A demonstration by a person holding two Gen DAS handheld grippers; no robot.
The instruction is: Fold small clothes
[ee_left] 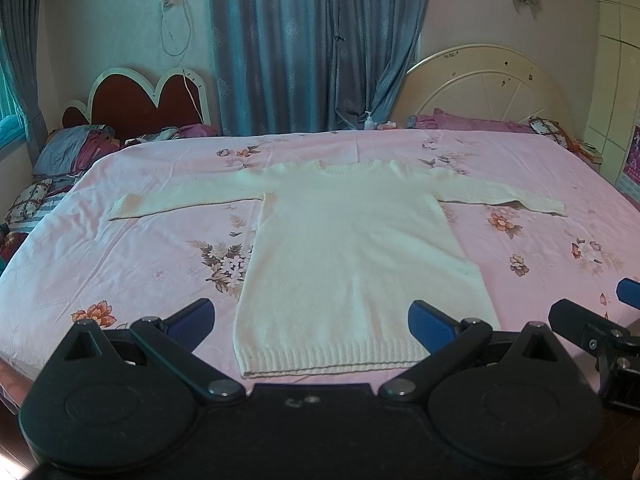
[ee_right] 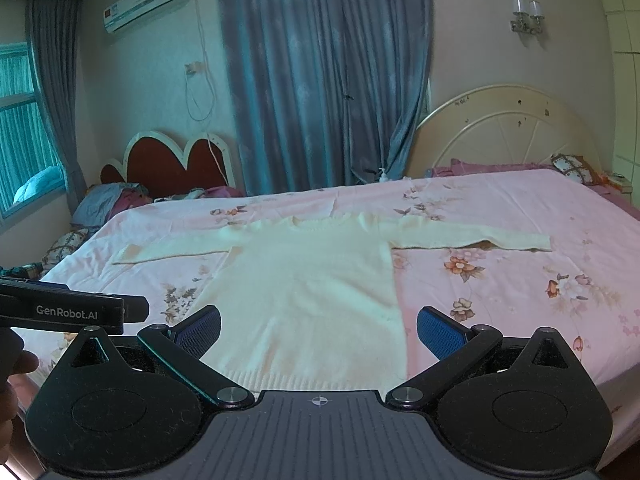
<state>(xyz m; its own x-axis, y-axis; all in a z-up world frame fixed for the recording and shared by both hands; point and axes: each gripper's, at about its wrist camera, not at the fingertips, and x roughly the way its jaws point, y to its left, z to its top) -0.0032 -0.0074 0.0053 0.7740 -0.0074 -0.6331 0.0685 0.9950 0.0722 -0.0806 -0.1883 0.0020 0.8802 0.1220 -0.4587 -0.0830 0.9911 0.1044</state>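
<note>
A cream knitted sweater (ee_left: 352,240) lies flat on the pink floral bedsheet (ee_left: 140,264), neck towards the far side, both sleeves spread out sideways, ribbed hem at the near edge. My left gripper (ee_left: 312,324) hovers open just above the hem, its blue pads wide apart with nothing between them. In the right wrist view the same sweater (ee_right: 304,292) lies ahead. My right gripper (ee_right: 318,330) is open too, over the sweater's lower right part, holding nothing. The right gripper's side shows at the far right of the left wrist view.
Pillows and bundled clothes (ee_left: 80,148) are heaped at the bed's far left. A pump bottle (ee_left: 369,121) stands at the far edge by the blue curtains (ee_left: 320,40). Two headboards stand behind the bed. A hand (ee_right: 16,380) holds the left gripper's body (ee_right: 68,310) at the left.
</note>
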